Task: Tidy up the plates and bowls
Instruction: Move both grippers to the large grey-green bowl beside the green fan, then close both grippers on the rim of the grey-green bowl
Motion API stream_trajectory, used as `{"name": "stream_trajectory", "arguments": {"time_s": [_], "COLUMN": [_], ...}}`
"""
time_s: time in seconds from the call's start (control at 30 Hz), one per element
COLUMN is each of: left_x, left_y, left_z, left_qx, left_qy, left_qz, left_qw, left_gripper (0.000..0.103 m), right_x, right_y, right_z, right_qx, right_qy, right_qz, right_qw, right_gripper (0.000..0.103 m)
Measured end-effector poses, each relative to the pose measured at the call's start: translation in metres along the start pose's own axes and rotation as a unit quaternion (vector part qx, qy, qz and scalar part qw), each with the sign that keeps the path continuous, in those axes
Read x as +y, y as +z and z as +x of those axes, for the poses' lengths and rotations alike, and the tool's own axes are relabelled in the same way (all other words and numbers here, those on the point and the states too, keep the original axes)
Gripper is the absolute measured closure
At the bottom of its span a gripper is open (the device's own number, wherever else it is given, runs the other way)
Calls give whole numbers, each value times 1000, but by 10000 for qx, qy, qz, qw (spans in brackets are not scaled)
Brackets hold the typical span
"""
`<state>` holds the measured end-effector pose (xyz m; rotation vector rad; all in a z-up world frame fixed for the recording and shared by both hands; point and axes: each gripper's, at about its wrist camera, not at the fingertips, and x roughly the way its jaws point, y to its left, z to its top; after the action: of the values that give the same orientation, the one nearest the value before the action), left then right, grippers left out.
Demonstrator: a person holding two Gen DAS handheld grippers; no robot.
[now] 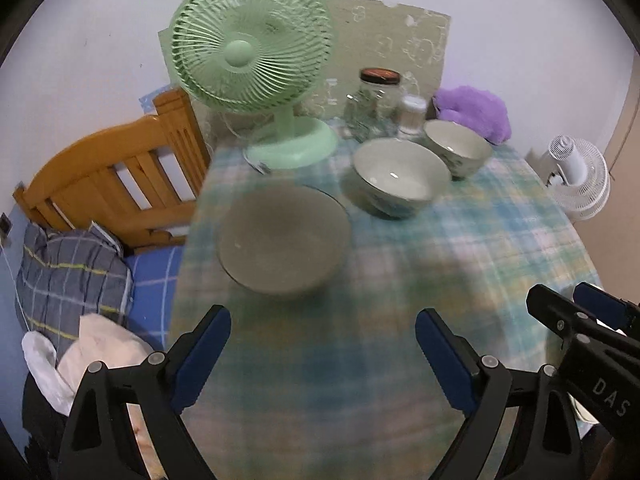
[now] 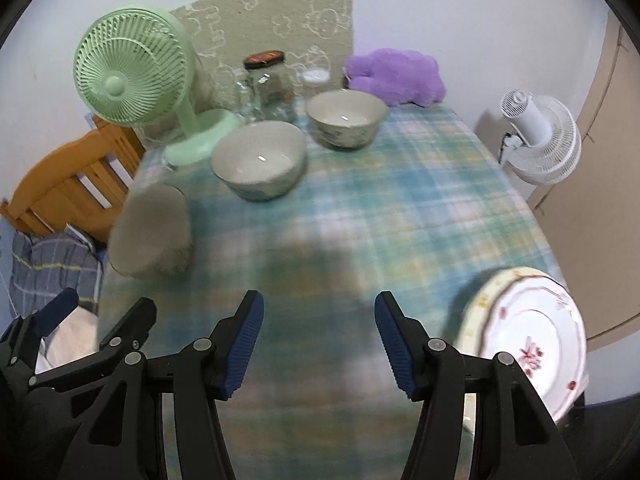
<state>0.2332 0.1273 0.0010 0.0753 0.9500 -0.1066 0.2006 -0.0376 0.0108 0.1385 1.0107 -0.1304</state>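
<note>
Your left gripper (image 1: 322, 354) hovers low over the near part of the table (image 1: 460, 240), fingers spread wide, nothing between them; blue ribbed pads (image 1: 202, 360) on black plastic arms. Your right gripper (image 2: 318, 340) sits just beside it at about the same height, also spread apart and holding nothing. Each one shows at the edge of the other's view.

Grey plate (image 1: 282, 238), round, shallow and matte, lies near the table's left edge, ahead of the left gripper; it's blurred. Near bowl (image 2: 258, 164), pale glazed ceramic with a faint pattern outside, stands past the plate toward the middle. Far bowl (image 2: 346, 118), same make, stands near the back edge, close to the near bowl but I can't tell if they touch. White plate (image 2: 528, 340), scalloped rim with red flower print, sits at the near right corner, overhanging the edge, right of the right gripper.

Table is covered with a blue-green plaid cloth. Along the back edge: green fan (image 1: 250, 46) at the left, a glass jar (image 2: 270, 84) with dark lid, smaller clear containers, a purple plush (image 2: 398, 76) at the right. White wall behind. Wooden bed frame (image 1: 112, 176) with striped bedding left of the table, white fan (image 2: 538, 136) on the right.
</note>
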Motion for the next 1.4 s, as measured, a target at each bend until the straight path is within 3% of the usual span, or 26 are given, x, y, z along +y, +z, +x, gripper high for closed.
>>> {"name": "stream_trajectory", "arguments": {"time_s": [0.13,0.5,0.77,0.87,1.3,1.4], "left_x": [25,75,85,86,87,84], "left_y": [17,49,46,44,44,44], "left_z": [10,66,115,127,148,148], "left_qx": [4,-47,276,365,531,518], "left_qy": [4,264,279,208,-57,-37], "left_qz": [-111,-355,-224,-293,-331,-253], "left_qw": [9999,9990,9990,9987,9980,9983], "left_gripper": [15,16,30,40,75,81], "right_x": [32,92,116,122,142,149], "right_y": [18,61,68,67,67,67], "right_z": [7,59,105,119,149,150], "right_qx": [-91,-153,-69,-23,39,-8], "right_qy": [151,356,395,331,267,196], "right_qz": [-47,-58,-118,-154,-380,-511], "right_qw": [9998,9992,9991,9993,9989,9985], "right_gripper": [41,41,42,42,80,82]}}
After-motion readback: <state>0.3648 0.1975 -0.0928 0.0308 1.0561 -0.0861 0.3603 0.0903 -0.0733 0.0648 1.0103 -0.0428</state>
